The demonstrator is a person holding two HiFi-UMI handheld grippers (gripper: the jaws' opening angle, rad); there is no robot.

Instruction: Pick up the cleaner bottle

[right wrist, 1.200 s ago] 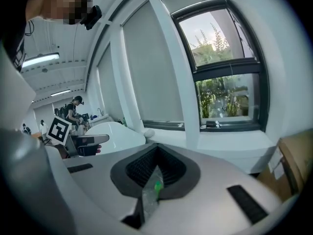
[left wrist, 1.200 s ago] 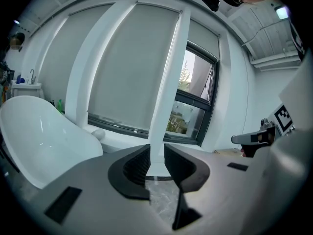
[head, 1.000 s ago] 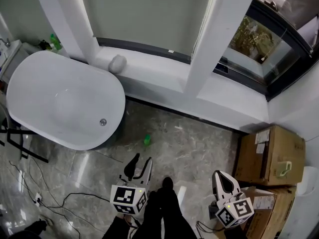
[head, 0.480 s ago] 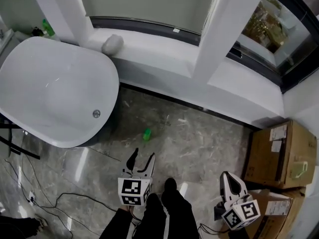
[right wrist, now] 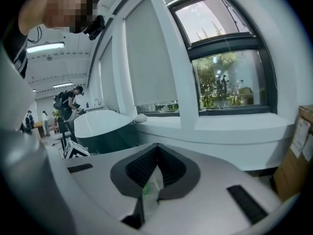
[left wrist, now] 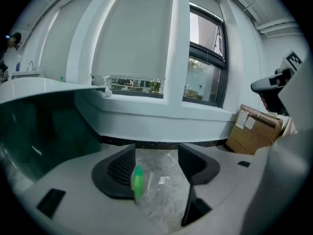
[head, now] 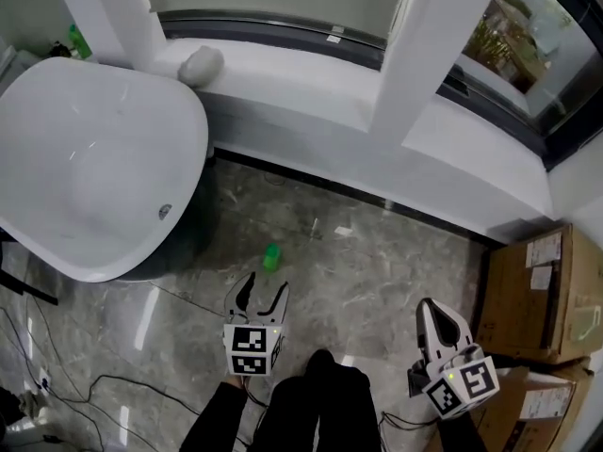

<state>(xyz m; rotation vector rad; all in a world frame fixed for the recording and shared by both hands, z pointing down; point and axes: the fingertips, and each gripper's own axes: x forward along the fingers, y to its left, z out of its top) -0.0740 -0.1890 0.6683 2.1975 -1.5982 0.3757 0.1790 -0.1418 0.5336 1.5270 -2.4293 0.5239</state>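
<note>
The cleaner bottle (head: 271, 257) is small and green and stands on the grey marble floor near the foot of the tub. My left gripper (head: 261, 295) points at it from just short of it, and its jaws are opening. In the left gripper view the bottle (left wrist: 138, 180) shows ahead, close by the left jaw, and neither pad of the left gripper (left wrist: 156, 153) touches it. My right gripper (head: 429, 311) hangs well to the right, near the boxes, jaws together. In its own view the right gripper (right wrist: 156, 148) has tips that meet, with a greenish sliver showing through the slit below.
A white bathtub (head: 85, 158) fills the left. A white window ledge (head: 311, 83) runs along the back with a pale rounded object (head: 200, 62) on it. Cardboard boxes (head: 546, 290) stand at the right. Cables (head: 94, 384) trail on the floor at lower left. The person's legs (head: 316, 398) are between the grippers.
Both grippers have sunk toward the floor. The left one has come closer to the green bottle and its jaws have spread wider. The right jaws stay together.
</note>
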